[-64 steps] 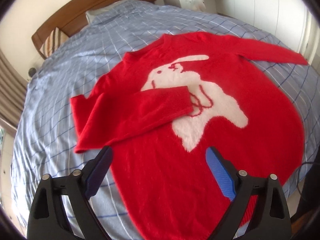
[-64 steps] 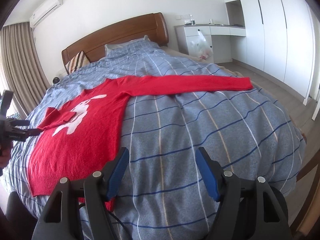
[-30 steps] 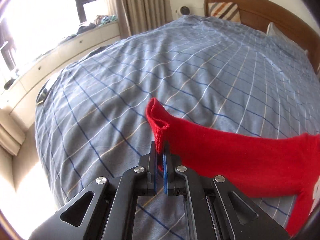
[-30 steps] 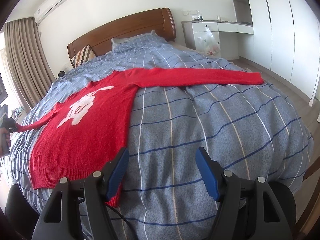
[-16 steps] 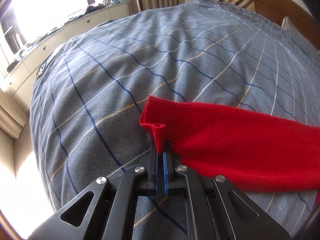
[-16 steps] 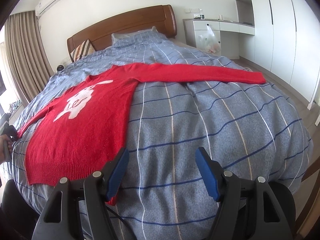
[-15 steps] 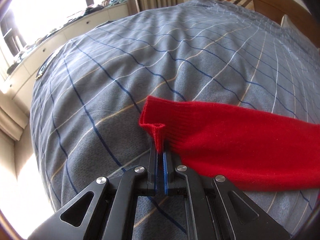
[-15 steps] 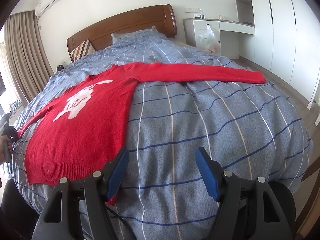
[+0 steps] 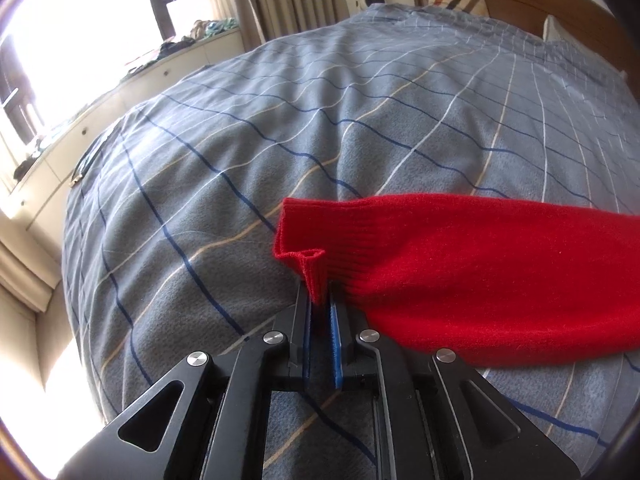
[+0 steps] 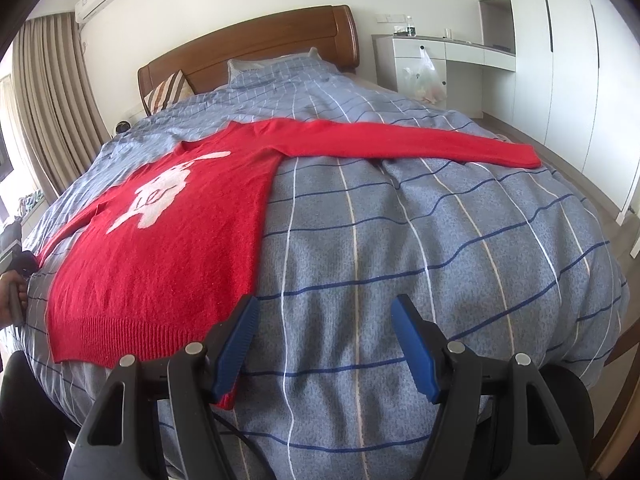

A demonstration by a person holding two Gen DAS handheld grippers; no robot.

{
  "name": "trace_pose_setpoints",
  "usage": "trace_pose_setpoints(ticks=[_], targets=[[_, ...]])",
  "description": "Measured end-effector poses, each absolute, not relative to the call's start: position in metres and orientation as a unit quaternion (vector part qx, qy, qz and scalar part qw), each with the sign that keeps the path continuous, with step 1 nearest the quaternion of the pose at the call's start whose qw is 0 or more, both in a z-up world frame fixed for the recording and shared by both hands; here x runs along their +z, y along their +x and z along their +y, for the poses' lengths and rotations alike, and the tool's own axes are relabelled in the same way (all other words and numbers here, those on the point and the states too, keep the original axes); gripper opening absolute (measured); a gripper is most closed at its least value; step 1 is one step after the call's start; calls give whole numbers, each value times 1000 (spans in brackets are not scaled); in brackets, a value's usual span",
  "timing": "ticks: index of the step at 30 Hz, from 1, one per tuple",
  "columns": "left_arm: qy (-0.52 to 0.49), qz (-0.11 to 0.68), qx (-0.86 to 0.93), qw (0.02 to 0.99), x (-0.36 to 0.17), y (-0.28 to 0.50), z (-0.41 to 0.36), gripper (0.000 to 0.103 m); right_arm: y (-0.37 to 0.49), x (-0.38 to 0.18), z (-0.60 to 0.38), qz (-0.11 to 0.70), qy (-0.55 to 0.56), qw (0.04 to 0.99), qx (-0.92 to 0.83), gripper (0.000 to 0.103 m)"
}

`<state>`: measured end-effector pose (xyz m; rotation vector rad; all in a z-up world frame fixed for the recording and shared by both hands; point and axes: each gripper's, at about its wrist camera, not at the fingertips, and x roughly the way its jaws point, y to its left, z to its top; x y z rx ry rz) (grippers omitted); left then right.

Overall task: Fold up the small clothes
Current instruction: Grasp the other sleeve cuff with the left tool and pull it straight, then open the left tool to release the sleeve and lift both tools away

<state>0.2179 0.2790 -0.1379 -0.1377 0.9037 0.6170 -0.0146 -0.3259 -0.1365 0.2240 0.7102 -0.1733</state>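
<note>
- Red sweater (image 10: 168, 240) lies flat, front up, on the bed (image 10: 420, 248), white rabbit print (image 10: 160, 196) showing. Body sits on the left half of the bed as the right wrist view frames it, hem toward the foot, neck toward the headboard (image 10: 248, 40).
- Both sleeves are spread out sideways. Right sleeve (image 10: 400, 140) runs straight across the bed, cuff near the far right edge. Left sleeve (image 9: 460, 264) runs out the other way.
- Left tongs (image 9: 320, 308) are nearly closed on a pinched-up fold of the left cuff (image 9: 308, 248). A slim gap shows between the blue pads lower down, so the grip looks light; could slip.
- Right tongs (image 10: 324, 340) are spread wide and hold nothing. They hover over bare blanket just beside the hem corner, not touching the sweater.
- Key relation: the left sleeve's long axis runs from the left tongs rightward toward the body. My guess for the next move is to carry that cuff back along this axis and lay it across the chest.
- Left hand is the nearer one for that sleeve. The right cuff is well apart from the right tongs, up and to the right.
- Folding looks barely begun: garment fully spread, no fold laid.
- Around it: striped pillow (image 10: 168, 88), curtains (image 10: 44, 92), white cupboards (image 10: 560, 48).
</note>
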Motion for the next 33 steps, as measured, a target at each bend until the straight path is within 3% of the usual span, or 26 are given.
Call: trace_pose_setpoints(ticks=[1,2,4,14,19,23,26,33], targets=[[-67,425,299,852,-135,214,280,35,-15,-136,-326,346,110,928,-85,68],[-71,420,303,853,-131,210,281,65,-15,-136,-326,345,111,928,-86,68],[-84,404,305,859,-119,194,279,92,-16,-136,-327,342,114,929,-89,69],[-33,380,173,908,-84,116,193,96,-20,-134,-331,338,124,928,-96,71],[-58,431,39,900,-90,81,139,97,-22,-130,-343,341,160,923,-75,72],[-67,459,-65,884,-99,51,99,96,-18,-137,-352,412,202,889,2,72],[-60,440,-115,889,-94,34,70,96,-16,-133,-329,442,177,877,59,72],[-23,442,-143,885,-108,34,30,96,-1,-122,-273,409,124,897,116,72]])
